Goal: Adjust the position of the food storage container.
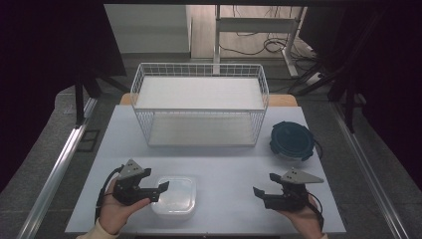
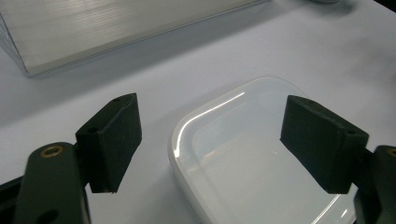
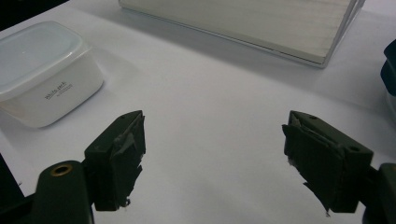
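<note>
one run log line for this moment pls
left gripper: open, jaws over white lidded plastic box | right gripper: open, empty | round dark-lidded container: untouched

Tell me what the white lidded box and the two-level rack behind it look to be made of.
White box: probably plastic, with a glossy, slightly see-through lid that shows a bright glint in the left gripper view. Rack: thin white wire mesh, likely coated metal, with flat pale shelves of a matt board; the kind is unclear.

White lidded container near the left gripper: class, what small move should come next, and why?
Probably ease the left gripper forward and down so its fingers straddle the white container's near edge. The fingers stand open with nothing gripped; one hangs over the lid, the other over bare table, so no grip is set yet.
</note>
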A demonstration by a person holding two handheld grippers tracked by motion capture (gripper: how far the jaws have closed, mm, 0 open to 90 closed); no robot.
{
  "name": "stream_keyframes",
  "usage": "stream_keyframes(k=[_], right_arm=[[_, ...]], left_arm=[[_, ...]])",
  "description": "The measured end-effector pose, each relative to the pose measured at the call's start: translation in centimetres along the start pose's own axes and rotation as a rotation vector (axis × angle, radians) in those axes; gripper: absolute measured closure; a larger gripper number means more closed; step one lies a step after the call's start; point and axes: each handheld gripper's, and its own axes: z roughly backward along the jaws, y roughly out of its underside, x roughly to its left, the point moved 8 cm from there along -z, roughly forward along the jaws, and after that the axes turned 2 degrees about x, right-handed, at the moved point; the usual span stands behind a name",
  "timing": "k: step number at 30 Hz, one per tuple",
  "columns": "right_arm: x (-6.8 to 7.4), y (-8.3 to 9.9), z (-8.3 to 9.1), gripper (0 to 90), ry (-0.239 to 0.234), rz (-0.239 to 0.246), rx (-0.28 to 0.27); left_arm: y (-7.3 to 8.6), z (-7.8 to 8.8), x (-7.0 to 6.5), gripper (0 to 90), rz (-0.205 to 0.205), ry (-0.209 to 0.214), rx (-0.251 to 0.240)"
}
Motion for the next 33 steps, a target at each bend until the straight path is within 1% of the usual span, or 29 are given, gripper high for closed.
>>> stream_keyframes(k=[4,12,19,22,25,30,33], right_arm=[[0.1,0.1,0.0,20.9,0.001,-0.001,0.001],[0.3,0.2,0.3,22.5,0.006,0.004,0.004],[0.3,0.5,0.0,26.7,-0.004,0.01,0.039],[0.2,0.4,0.0,30.6,-0.011,0.015,0.047],[0.1,0.1,0.0,32.1,-0.019,0.018,0.056],[-0.9,-0.9,-0.1,34.9,-0.001,0.021,0.086],[-2.1,-2.0,0.0,40.8,-0.022,0.004,0.118]], left_arm=[[-0.1,-0.1,0.0,20.0,-0.001,0.003,0.002],[-0.2,-0.2,-0.5,19.5,-0.012,0.014,0.007],[-0.1,-0.4,-0.4,19.4,-0.006,0.029,0.016],[-0.2,-0.3,-0.4,19.2,-0.009,0.035,0.012],[-0.2,-0.2,-0.4,19.1,-0.006,0.036,0.013],[-0.6,0.2,-0.1,19.0,-0.009,0.037,0.006],[-0.6,0.4,0.2,18.9,-0.01,0.043,0.001]])
